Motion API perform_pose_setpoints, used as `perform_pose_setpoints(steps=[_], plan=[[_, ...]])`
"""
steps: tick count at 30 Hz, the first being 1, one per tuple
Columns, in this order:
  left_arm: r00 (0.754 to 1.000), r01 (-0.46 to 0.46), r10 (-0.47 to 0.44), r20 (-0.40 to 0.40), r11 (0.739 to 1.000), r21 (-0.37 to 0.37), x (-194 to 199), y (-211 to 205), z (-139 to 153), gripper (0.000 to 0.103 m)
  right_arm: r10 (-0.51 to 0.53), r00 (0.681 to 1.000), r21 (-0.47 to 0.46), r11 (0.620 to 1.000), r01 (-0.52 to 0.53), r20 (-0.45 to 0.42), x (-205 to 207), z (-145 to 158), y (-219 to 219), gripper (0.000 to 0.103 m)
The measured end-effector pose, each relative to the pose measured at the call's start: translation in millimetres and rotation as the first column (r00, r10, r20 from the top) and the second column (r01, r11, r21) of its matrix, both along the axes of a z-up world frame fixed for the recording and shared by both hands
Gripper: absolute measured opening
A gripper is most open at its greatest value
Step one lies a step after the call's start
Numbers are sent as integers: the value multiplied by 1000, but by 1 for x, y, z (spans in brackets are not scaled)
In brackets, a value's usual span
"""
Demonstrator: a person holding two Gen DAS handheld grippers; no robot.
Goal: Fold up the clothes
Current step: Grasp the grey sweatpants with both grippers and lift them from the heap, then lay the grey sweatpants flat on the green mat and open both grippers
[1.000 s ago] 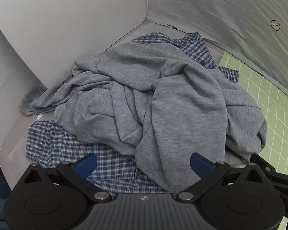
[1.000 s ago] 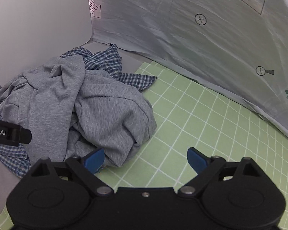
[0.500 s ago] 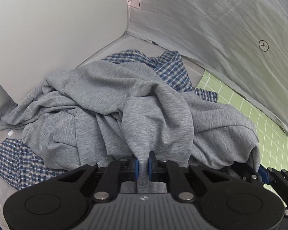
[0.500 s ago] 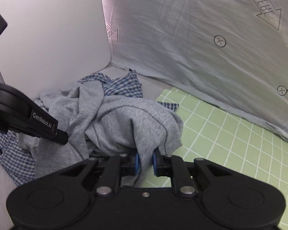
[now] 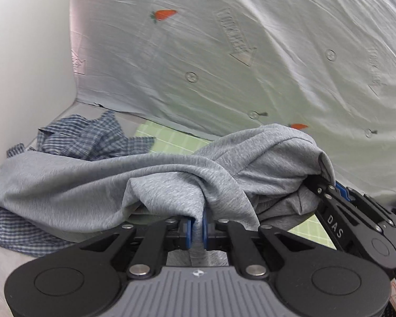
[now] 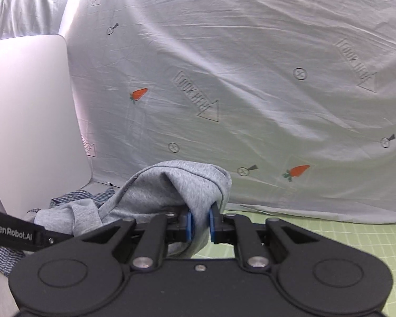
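A grey knit garment [image 5: 171, 182] hangs lifted between both grippers. My left gripper [image 5: 196, 227] is shut on a fold of it, the blue pads pinching the cloth. The right gripper [image 6: 200, 225] is shut on another bunch of the same grey garment [image 6: 177, 185], which drapes over its fingers. In the left wrist view the right gripper's black arm [image 5: 351, 224] shows at the right under the cloth. A blue checked shirt [image 5: 87, 137] lies crumpled below and behind at the left, partly under the grey cloth; it also appears as the checked shirt [image 6: 74, 198] in the right wrist view.
A pale sheet [image 6: 250, 92] printed with carrots and arrows hangs as the backdrop. A white board [image 6: 26, 119] stands at the left. The green gridded mat [image 6: 343, 237] covers the surface to the right. The left gripper's arm [image 6: 15, 233] crosses the right wrist view at the left.
Both grippers, open a second ago, shut on the grey garment and have since risen, lifting it off the checked shirt. Both views now tilt up toward the backdrop.
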State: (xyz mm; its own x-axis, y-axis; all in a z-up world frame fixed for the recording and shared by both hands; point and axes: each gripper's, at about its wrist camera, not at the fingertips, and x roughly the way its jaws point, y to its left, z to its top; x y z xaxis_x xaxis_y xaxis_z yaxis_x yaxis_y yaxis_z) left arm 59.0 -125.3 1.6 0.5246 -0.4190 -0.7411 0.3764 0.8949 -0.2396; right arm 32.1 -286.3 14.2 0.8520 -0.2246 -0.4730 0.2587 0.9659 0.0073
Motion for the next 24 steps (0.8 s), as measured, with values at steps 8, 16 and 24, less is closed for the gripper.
perform_pose_setpoints(steps=[8, 16, 24], plan=[[968, 166, -140, -207, 980, 111, -116, -78, -50, 20, -245, 955, -69, 969, 236, -170, -93, -26, -115, 19], [970, -16, 68, -233, 975, 220, -136, -53, -65, 39, -257, 887, 114, 940, 321, -385, -163, -86, -178, 51], [960, -88, 173, -219, 933, 350, -109, -17, -81, 56, -181, 859, 336, 866, 370, -479, -163, -134, -173, 78]])
